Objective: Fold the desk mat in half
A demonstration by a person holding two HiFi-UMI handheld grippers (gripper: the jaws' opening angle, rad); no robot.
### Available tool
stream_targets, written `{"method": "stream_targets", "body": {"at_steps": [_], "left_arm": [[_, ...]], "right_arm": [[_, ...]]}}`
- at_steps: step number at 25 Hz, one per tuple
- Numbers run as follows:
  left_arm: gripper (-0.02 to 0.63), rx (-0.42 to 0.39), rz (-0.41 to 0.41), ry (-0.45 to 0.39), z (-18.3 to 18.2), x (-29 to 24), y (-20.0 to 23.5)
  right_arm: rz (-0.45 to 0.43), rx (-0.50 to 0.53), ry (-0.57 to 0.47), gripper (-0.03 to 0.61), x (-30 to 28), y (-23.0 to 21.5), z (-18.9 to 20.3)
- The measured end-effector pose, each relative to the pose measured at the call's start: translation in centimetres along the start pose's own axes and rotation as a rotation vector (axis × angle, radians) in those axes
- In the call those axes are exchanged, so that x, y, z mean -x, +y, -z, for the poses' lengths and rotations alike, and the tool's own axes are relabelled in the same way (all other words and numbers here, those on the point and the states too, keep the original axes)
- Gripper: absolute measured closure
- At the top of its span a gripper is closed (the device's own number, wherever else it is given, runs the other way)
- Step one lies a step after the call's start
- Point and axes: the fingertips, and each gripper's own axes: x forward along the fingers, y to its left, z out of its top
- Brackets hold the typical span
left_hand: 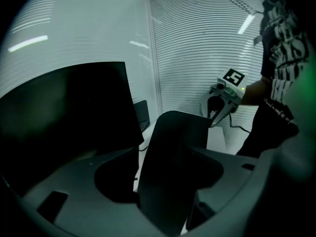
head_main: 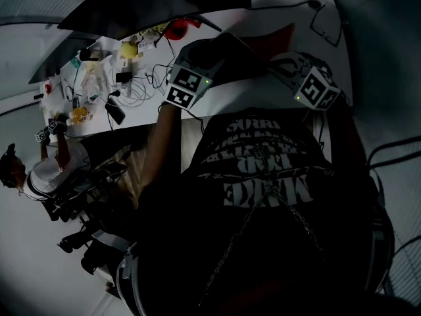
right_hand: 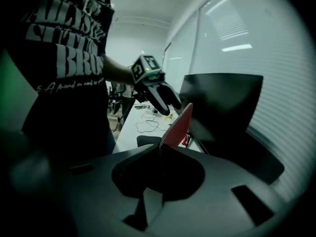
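The desk mat [head_main: 227, 48] is dark on one side and red on the other, and it is lifted off the white desk [head_main: 263, 94] in front of me. In the left gripper view a dark sheet of the mat [left_hand: 173, 142] stands up between the jaws of my left gripper [left_hand: 168, 157]. The jaws are apart, so this gripper is open around the sheet. My right gripper [right_hand: 160, 149] is shut on the mat's thin edge, and the red face [right_hand: 180, 125] rises beyond it. Each gripper shows in the other's view: the right gripper [left_hand: 219, 110] and the left gripper [right_hand: 165, 100].
A dark monitor [head_main: 151, 5] stands at the back of the desk. Cables and small clutter [head_main: 125, 71] lie on its left part. Another person [head_main: 39, 170] sits by a chair at the lower left. Blinds [left_hand: 197, 43] cover the wall behind the desk.
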Motion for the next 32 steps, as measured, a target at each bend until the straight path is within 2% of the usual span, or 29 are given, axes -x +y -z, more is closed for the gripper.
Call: {"method": "stream_targets", "body": {"at_steps": [3, 5, 7, 9, 10, 11, 14, 16, 17, 18, 22, 25, 27, 30, 32], "left_arm": [[0.318, -0.096, 0.108, 0.009, 0.5, -0.3, 0.1], [0.311, -0.158, 0.234, 0.012, 0.9, -0.7, -0.5], [0.308, -0.251, 0.37, 0.03, 1.7, -1.5, -1.7], [0.312, -0.367, 0.451, 0.07, 2.8, -2.2, -3.0], [0.395, -0.417, 0.461, 0.091, 3.3, -2.3, -3.5], [0.574, -0.453, 0.459, 0.106, 3.8, -2.3, -3.9], [0.589, -0.476, 0.457, 0.116, 4.9, -1.1, -4.6], [0.589, -0.468, 0.478, 0.083, 4.9, 0.8, -5.7], [0.589, -0.472, 0.49, 0.06, 4.7, 2.0, -6.6], [0.589, -0.484, 0.497, 0.041, 4.5, 3.1, -7.4], [0.589, -0.559, 0.493, 0.033, 5.0, 6.7, -9.9], [0.589, -0.559, 0.492, 0.001, 4.5, 8.7, -10.4], [0.589, -0.513, 0.479, -0.023, 4.2, 10.1, -9.8], [0.589, -0.378, 0.419, -0.055, 4.1, 12.3, -7.3], [0.589, -0.258, 0.367, -0.079, 4.4, 13.7, -5.0]], "right_arm": [[-0.044, 0.146, 0.035, 0.565, -1.1, 2.3, -1.2], [-0.073, 0.211, 0.052, 0.565, -1.8, 3.5, -1.2], [-0.086, 0.238, 0.057, 0.565, -2.2, 4.1, -1.4], [-0.085, 0.235, 0.07, 0.565, -2.6, 4.4, -1.5], [-0.078, 0.223, 0.082, 0.565, -2.8, 4.4, -1.5], [-0.067, 0.208, 0.1, 0.565, -3.1, 4.3, -1.4], [-0.014, 0.139, 0.162, 0.563, -3.6, 3.0, -0.3], [0.033, 0.069, 0.182, 0.56, -3.7, 1.8, 0.3], [0.048, 0.04, 0.192, 0.547, -3.7, 1.5, 0.7], [0.052, 0.025, 0.211, 0.506, -3.9, 1.3, 1.2], [-0.001, 0.094, 0.332, 0.448, -4.8, 1.2, 3.9], [-0.003, 0.182, 0.422, 0.445, -4.9, -0.4, 5.3], [0.004, 0.223, 0.512, 0.445, -5.2, -1.8, 7.4], [0.036, 0.248, 0.623, 0.461, -5.1, -3.8, 11.0], [0.077, 0.226, 0.591, 0.563, -5.0, -4.4, 10.8]]}}
